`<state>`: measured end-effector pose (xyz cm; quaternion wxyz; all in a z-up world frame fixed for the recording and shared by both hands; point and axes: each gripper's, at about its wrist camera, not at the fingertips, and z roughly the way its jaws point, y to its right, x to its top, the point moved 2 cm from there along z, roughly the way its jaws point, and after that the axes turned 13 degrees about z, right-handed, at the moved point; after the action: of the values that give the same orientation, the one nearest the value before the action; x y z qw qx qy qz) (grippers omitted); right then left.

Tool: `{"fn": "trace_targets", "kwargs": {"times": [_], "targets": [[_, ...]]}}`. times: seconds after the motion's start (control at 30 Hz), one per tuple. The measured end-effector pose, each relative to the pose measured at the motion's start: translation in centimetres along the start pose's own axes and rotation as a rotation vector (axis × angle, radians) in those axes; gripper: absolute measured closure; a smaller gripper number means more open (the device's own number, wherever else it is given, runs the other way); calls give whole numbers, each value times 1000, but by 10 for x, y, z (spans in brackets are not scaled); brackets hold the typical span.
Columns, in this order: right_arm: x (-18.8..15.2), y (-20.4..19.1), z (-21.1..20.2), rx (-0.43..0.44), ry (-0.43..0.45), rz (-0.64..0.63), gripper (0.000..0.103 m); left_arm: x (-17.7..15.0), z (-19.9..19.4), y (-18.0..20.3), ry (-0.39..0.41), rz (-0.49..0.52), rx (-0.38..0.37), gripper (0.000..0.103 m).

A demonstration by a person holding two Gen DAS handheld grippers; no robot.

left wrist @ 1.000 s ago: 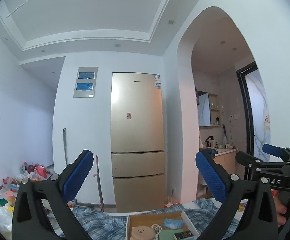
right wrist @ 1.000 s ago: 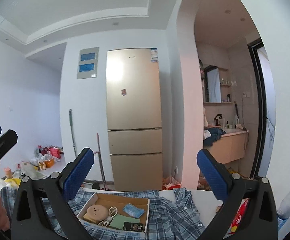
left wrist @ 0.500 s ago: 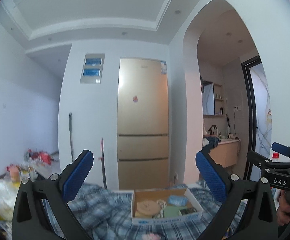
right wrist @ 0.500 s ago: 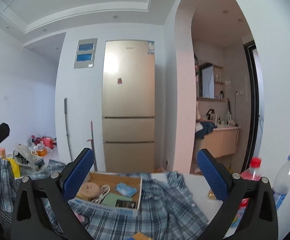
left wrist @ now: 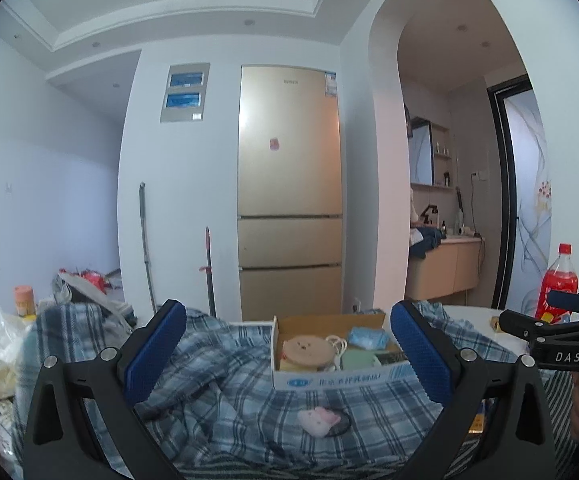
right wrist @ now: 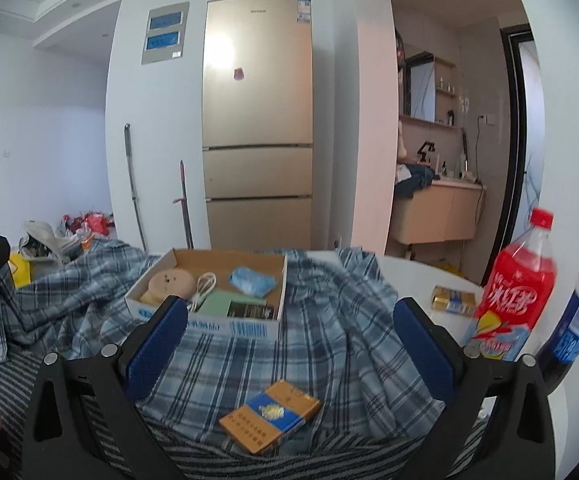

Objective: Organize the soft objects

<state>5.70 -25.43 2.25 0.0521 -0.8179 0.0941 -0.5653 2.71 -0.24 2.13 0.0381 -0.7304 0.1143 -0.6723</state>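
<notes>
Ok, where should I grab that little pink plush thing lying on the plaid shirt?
Pinch the pink plush across its puffy middle, coming from above with the open left gripper. It lies flat on the plaid shirt, so its sides offer little to grip.

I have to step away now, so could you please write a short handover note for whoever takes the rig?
Left gripper: open, empty, above the plaid shirt.
Right gripper: open, empty, above the same shirt, over an orange and blue packet.
Cardboard box sits on the shirt holding small items.
Pink plush piece lies loose in front of the box.
Done: nothing gripped.
Left: all of the sorting.
</notes>
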Motion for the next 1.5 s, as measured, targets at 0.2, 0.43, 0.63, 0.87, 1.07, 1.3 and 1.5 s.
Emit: {"fn": "trace_targets", "kwargs": {"times": [0.2, 0.43, 0.63, 0.87, 1.07, 1.3, 1.5], "targets": [[-15, 0, 12, 5, -63, -4, 0, -14, 11, 8, -65, 19, -18, 0], [-20, 5, 21, -26, -186, 40, 0, -22, 22, 13, -110, 43, 43, 0], [-24, 16, 29, -2, -325, 123, 0, -28, 34, 10, -159, 9, 14, 0], [-41, -1, 49, 49, -518, 104, 22, -30, 36, 8, -193, -6, -5, 0], [-57, 9, 69, -47, -595, 150, 22, -29, 34, 8, -192, -7, -20, 0], [-69, 18, 87, -91, -657, 178, 21, -25, 30, 5, -175, 0, -4, 0], [-64, 7, 105, -51, -706, 183, 21, -24, 29, 11, -169, 37, 2, 0]]}}
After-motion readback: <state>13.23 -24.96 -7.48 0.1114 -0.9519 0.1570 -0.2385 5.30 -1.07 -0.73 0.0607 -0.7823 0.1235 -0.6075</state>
